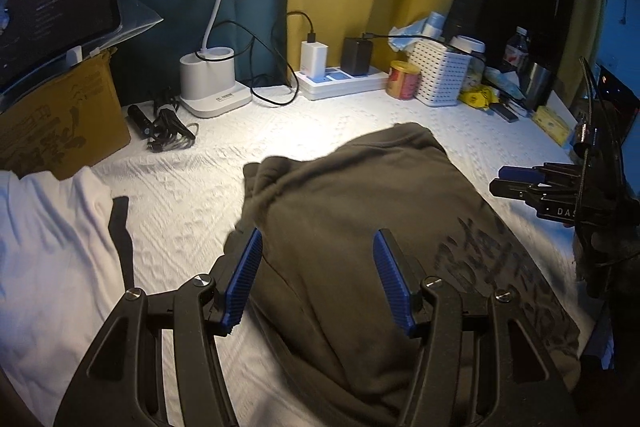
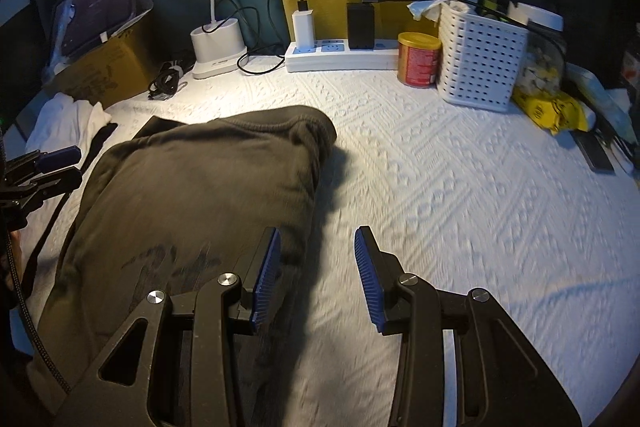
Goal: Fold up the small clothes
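A dark olive garment with dark printed lettering lies folded on the white textured cloth. My left gripper is open and empty, hovering over the garment's near left part. My right gripper is open and empty at the garment's right edge, its left finger over the fabric and its right finger over bare cloth. Each gripper also shows in the other's view: the right one at the far right, the left one at the far left.
A white garment with a dark strip lies at left beside a cardboard box. Along the back stand a lamp base, power strip with chargers and cables, a red-gold can, a white perforated basket and clutter.
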### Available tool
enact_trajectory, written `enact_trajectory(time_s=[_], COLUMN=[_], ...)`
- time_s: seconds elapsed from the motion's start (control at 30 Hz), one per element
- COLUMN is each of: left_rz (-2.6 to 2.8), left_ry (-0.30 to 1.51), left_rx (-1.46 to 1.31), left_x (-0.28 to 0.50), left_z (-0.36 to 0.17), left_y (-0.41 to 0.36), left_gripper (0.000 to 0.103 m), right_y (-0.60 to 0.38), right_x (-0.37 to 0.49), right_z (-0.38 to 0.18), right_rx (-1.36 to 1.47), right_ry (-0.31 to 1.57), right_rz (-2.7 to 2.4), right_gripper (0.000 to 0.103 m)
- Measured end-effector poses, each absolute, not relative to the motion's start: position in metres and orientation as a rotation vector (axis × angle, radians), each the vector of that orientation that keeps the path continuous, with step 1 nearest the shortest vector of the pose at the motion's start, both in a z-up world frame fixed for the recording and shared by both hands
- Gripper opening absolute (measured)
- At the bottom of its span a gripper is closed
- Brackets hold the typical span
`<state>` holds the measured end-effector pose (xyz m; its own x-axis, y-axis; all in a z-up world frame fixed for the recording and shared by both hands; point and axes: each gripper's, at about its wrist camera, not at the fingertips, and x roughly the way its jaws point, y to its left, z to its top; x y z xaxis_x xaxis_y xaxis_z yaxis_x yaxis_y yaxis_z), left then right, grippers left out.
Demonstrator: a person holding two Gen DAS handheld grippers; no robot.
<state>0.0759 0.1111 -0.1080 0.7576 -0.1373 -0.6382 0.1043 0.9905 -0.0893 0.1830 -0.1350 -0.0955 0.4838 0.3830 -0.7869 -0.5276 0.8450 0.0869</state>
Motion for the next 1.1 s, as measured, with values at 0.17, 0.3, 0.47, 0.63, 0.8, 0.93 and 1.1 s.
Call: enact_trajectory(time_s=[0.17, 0.3, 0.47, 0.63, 0.8, 0.93, 1.1], left_rz=[-0.148, -0.156, -0.161, -0.185, -0.238, -0.297, -0.349], left_ry=[0.701, 0.713, 0.730, 0.768, 0.786, 0.775, 0.767], left_rx=[-0.052, -0.049, -0.049, -0.016, -0.011, -0.011, 0.046], left_x=[0.054, 0.034, 0.008, -0.015, -0.035, -0.053, -0.064], left_z=[-0.111, -0.116, -0.124, -0.138, -0.144, -0.140, -0.138], left_y=[0.101, 0.095, 0.092, 0.083, 0.076, 0.071, 0.053], left_gripper=[0.058, 0.058, 0.058, 0.058, 0.058, 0.058, 0.058], right_y=[-0.142, -0.149, -0.156, -0.162, -0.170, -0.176, -0.185], right_x=[0.160, 0.142, 0.120, 0.100, 0.085, 0.075, 0.067], right_z=[-0.093, -0.093, -0.096, -0.099, -0.102, -0.104, -0.103], right_rx=[-0.168, -0.162, -0.153, -0.144, -0.129, -0.117, -0.103], right_ry=[0.905, 0.904, 0.914, 0.918, 0.920, 0.919, 0.916], right_rz=[0.552, 0.549, 0.550, 0.546, 0.535, 0.524, 0.507], right_gripper=[0.041, 0.041, 0.041, 0.041, 0.041, 0.041, 0.041])
